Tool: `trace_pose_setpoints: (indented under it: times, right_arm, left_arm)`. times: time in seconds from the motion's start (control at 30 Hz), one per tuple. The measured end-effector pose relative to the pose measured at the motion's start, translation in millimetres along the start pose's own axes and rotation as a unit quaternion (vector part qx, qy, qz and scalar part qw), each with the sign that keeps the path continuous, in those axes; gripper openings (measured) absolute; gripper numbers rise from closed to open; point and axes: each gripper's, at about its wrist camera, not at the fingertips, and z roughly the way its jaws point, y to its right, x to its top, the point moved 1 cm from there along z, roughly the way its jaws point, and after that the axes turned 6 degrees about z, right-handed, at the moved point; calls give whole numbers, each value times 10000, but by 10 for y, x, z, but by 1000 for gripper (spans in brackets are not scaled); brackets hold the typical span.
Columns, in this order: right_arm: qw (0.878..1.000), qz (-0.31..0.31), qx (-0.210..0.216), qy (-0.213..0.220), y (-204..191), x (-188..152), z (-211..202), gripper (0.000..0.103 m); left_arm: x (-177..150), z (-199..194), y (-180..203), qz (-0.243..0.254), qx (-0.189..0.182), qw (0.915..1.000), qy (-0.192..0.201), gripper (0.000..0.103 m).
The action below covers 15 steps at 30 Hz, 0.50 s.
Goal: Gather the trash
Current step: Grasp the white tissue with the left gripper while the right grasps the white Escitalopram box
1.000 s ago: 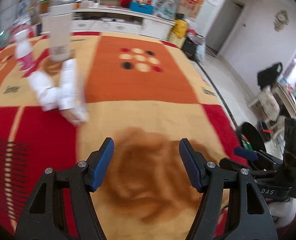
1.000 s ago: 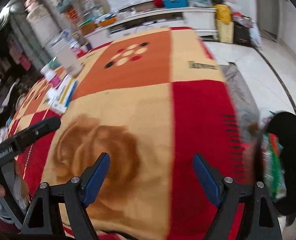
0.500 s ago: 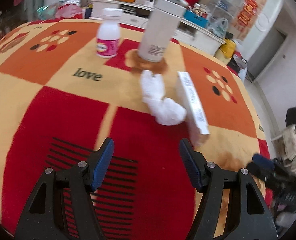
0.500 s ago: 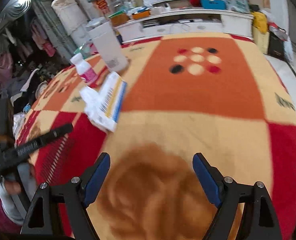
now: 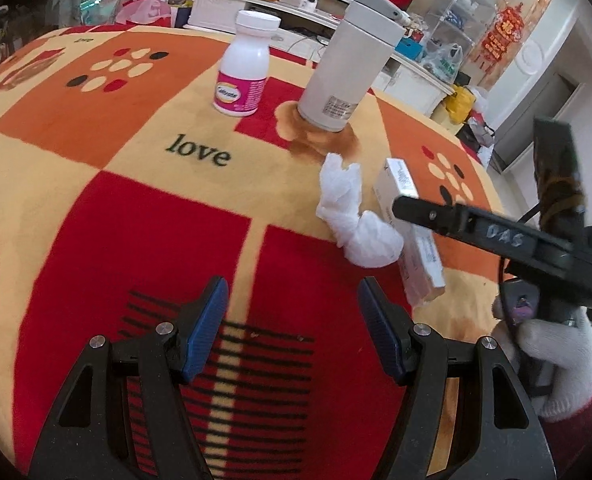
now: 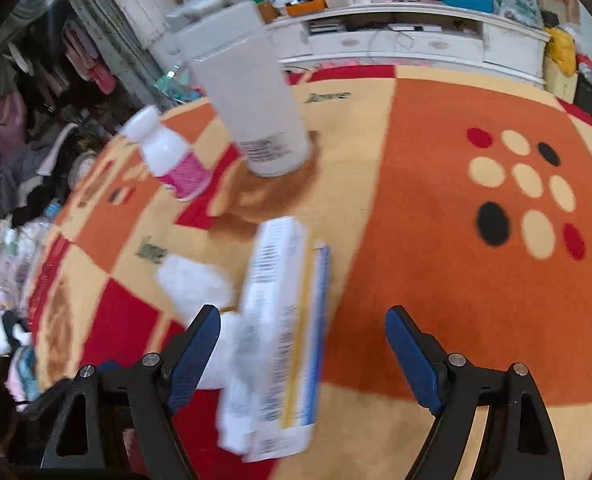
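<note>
A crumpled white tissue [image 5: 356, 216] lies on the patterned blanket, touching a flat white carton [image 5: 414, 236] on its right. My left gripper [image 5: 292, 328] is open and empty, just short of the tissue. My right gripper [image 6: 302, 354] is open, with the carton [image 6: 282, 340] between its jaws and the tissue [image 6: 194, 286] at its left finger. The right gripper also shows in the left wrist view [image 5: 496, 240], above the carton.
A white pill bottle with a pink label [image 5: 244, 68] and a tall grey tumbler [image 5: 346, 68] stand behind the tissue. A white cabinet [image 6: 416, 40] with clutter lies beyond the blanket's far edge. The floor drops off at the right.
Both grippers have swung toward the tissue and carton and come closer. The right gripper now straddles the carton. Both stay open.
</note>
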Motion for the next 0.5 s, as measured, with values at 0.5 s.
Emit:
trace_pose_setpoints:
  times: [0.5]
  right_arm:
    - [9992,149,-142,333,583,-158,-400,83]
  left_arm:
    - [388,416,308,-107,-181,9998,-30,67]
